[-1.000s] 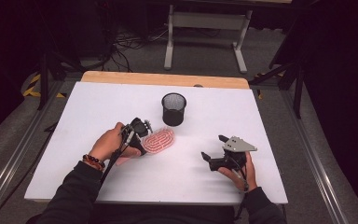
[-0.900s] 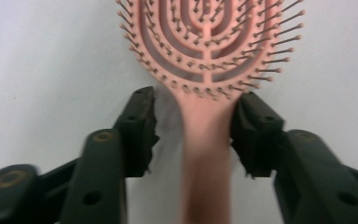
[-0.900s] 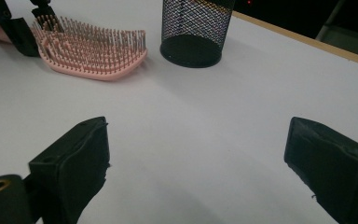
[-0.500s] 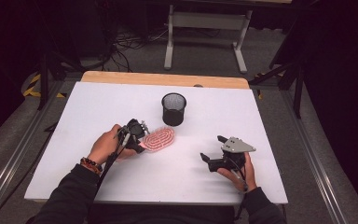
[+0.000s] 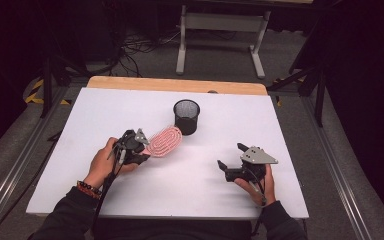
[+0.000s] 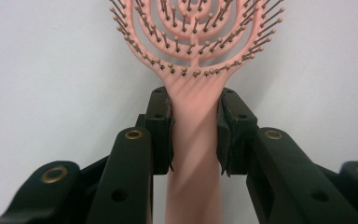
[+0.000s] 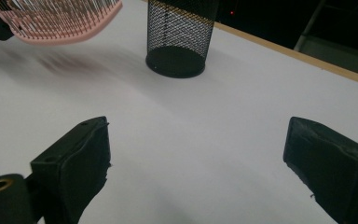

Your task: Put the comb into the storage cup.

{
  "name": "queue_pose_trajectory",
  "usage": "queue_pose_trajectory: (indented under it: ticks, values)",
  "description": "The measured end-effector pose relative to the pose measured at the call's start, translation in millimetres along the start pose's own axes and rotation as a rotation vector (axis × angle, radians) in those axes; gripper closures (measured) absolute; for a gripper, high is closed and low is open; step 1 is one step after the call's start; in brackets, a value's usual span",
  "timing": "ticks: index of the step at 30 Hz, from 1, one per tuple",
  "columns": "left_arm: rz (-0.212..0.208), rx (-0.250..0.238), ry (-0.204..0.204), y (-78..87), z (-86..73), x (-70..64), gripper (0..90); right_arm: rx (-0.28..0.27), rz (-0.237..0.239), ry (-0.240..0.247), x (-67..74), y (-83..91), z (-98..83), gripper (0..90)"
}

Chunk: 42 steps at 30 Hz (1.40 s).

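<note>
Vs a sec ago, the left gripper has shifted toward the mesh cup w/ the pink hairbrush, its jaws having just closed, now clamped on the brush's smooth handle; the brush head, seen raised off the table in the right gripper view, ends just beside the cup. Brush is plastic, oval head w/ curved open ribs & ball-tipped bristles; cup is black wire mesh, round, upright, inside not visible. Right gripper hasn't moved, jaws wide apart, nothing between them.
</note>
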<state>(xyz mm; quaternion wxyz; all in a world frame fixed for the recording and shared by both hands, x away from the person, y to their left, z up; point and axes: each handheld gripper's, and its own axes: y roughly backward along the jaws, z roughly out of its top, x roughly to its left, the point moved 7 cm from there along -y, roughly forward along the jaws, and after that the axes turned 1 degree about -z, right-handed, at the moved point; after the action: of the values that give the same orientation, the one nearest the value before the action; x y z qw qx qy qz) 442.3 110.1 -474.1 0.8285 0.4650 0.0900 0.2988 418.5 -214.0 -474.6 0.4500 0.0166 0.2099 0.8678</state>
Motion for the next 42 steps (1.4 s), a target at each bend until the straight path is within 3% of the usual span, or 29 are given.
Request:
queue_pose_trajectory:
  ticks: [3, 11, 13, 17, 18, 31, 39, 41, 42]
  values:
    - [0.034, -0.087, 0.022, 10.4, 1.9, 1.9, 69.8, 0.0, -0.003, -0.013, -2.6, -0.3, -0.7, 8.0]
    - [0.111, -0.248, -0.012, 28.7, 3.3, -0.4, 69.8, 0.001, 0.0, 0.0, -0.6, -0.3, -0.4, 8.3]
    - [0.135, -0.269, -0.017, 31.6, 2.9, 0.3, 69.8, 0.0, 0.0, 0.004, -0.3, -0.5, -0.1, 8.3]
    - [0.145, -0.31, -0.018, 33.8, 2.8, 0.6, 69.8, 0.002, -0.002, 0.001, -0.8, -0.2, -0.4, 8.3]
    - [0.157, -0.342, -0.033, 35.1, 3.6, 0.5, 69.8, -0.003, -0.003, 0.002, -0.8, 0.5, 0.1, 8.3]
    - [0.181, -0.433, -0.078, 32.7, 7.7, -6.4, 69.8, -0.016, 0.004, 0.013, 1.6, 1.7, 2.2, 8.6]
    - [0.149, -0.509, -0.078, 31.5, 12.3, -10.6, 69.8, -0.026, -0.015, 0.012, -0.5, 2.2, 3.1, 8.5]
    - [0.163, -0.511, -0.086, 31.6, 12.8, -10.5, 69.8, -0.027, -0.015, 0.012, -0.5, 2.2, 3.2, 8.5]
    - [0.15, -0.537, -0.081, 32.3, 14.8, -11.7, 69.8, -0.028, -0.016, 0.016, -0.2, 2.3, 3.5, 8.4]
